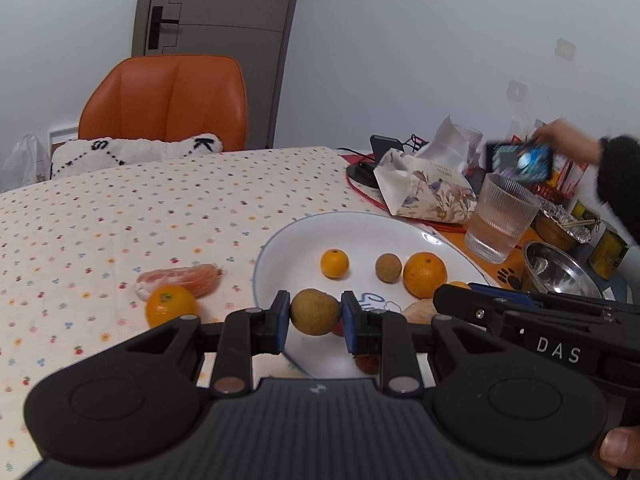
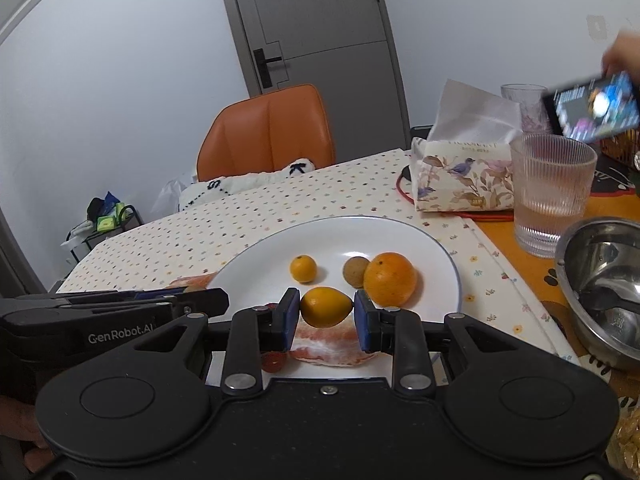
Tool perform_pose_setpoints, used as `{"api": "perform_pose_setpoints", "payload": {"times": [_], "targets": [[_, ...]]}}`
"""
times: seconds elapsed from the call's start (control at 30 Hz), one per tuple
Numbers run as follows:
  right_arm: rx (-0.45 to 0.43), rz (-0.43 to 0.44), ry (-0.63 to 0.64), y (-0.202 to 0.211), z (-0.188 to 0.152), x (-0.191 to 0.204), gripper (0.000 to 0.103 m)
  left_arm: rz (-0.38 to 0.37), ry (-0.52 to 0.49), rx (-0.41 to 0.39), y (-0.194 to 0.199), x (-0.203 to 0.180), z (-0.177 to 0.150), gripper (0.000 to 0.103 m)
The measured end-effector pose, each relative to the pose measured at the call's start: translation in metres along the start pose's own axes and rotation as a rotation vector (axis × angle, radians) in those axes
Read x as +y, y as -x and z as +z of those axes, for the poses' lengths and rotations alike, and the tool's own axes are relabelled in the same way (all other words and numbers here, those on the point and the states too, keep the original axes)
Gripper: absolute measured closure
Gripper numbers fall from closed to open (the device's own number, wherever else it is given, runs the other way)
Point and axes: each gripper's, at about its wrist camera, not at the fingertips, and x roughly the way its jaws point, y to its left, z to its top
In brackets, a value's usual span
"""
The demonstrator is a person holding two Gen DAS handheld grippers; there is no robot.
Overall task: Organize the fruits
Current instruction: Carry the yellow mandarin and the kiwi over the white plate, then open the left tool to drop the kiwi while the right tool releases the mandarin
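We have a fruit pinched in each tool, both held above the near side of the white plate [image 2: 448, 264]. The left gripper [image 1: 315, 316] has its fingers closed to the width of a brown longan [image 1: 315, 312], the blue pads pressing its two sides at the widest part; the right gripper [image 2: 326, 307] is closed the same way on a small yellow-orange kumquat [image 2: 325, 307], held by its pointed ends. Both are light and small, so we judge weight no trouble. The longan's thin, dull shell should be stiff but liable to crack under a hard squeeze; the kumquat's glossy skin looks smooth and a little slippery, and gripped end to end it could pivot or squirt out, so a hold across its belly seems safer. Beyond the fingers on the plate lie a small orange [image 2: 303, 269], another longan [image 2: 355, 271] and a larger orange [image 2: 390, 279], the last two touching. Under the right fingers lies a peeled pink citrus segment [image 2: 328, 346], soft and easily bruised. Left of the left fingers, on the dotted worktop [image 1: 120, 208], an orange [image 1: 170, 306] sits against another segment [image 1: 180, 280].
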Motion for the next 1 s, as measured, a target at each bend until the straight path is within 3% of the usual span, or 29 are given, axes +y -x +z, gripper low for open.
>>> {"api": "perform_pose_setpoints", "payload": {"times": [0.43, 0.53, 0.6, 0.8, 1.0], "targets": [[-0.019, 0.016, -0.011, -0.003, 0.004, -0.002, 0.075, 0.026, 0.024, 0.004, 0.004, 0.007, 0.004, 0.071], [-0.019, 0.023, -0.010, -0.005, 0.005, 0.002, 0.075, 0.051, 0.030, 0.002, 0.012, 0.014, 0.004, 0.063], [-0.023, 0.029, -0.003, -0.004, 0.006, 0.005, 0.075, 0.070, 0.042, 0.002, 0.017, 0.020, 0.004, 0.053], [-0.029, 0.037, 0.010, -0.004, 0.009, 0.013, 0.074, 0.111, 0.068, -0.015, 0.035, 0.036, 0.003, 0.039], [-0.033, 0.032, 0.031, 0.000, 0.009, 0.023, 0.059, 0.149, 0.087, -0.030, 0.050, 0.051, 0.001, 0.024]]}}
